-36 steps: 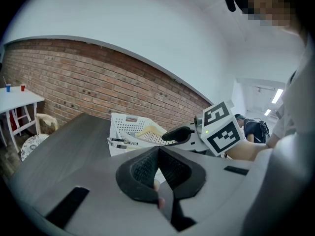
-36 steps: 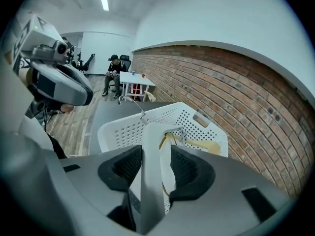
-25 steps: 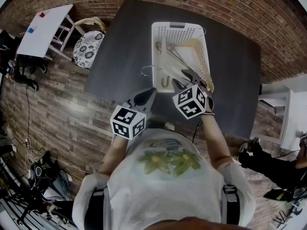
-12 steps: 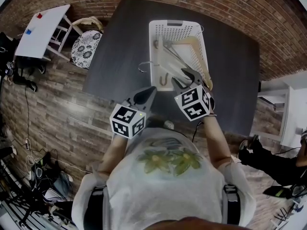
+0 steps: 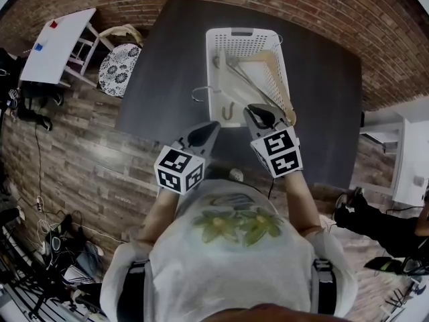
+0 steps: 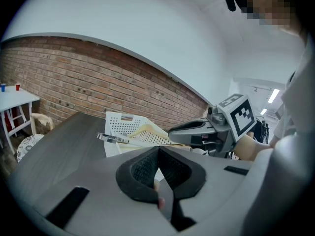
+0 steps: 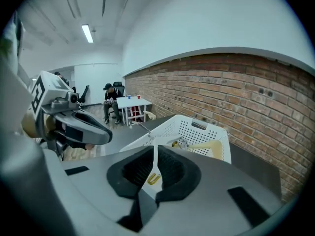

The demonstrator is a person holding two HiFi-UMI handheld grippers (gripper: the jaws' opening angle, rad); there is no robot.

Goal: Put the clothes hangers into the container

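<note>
The right hand-held gripper (image 5: 258,113) was held with its jaws drawn almost together, having just been closing, and nothing was caught between them; only a narrow slit was left, through which a hook lying in the container could be seen. It was poised over the near end of the container (image 5: 211,66), presumably so that the rim would be cleared. Just beyond its tips the clothes hangers (image 5: 241,72) were found lying inside the container, a wooden hanger (image 5: 281,79) propped along the far-side wall and a wire hook (image 5: 199,94) left poking out over the wall toward the other hand. The left hand-held gripper (image 5: 208,129) was kept back beside it at the near edge of the counter (image 5: 161,66), closed on nothing, apparently because no hanger remained outside to be fetched.
</note>
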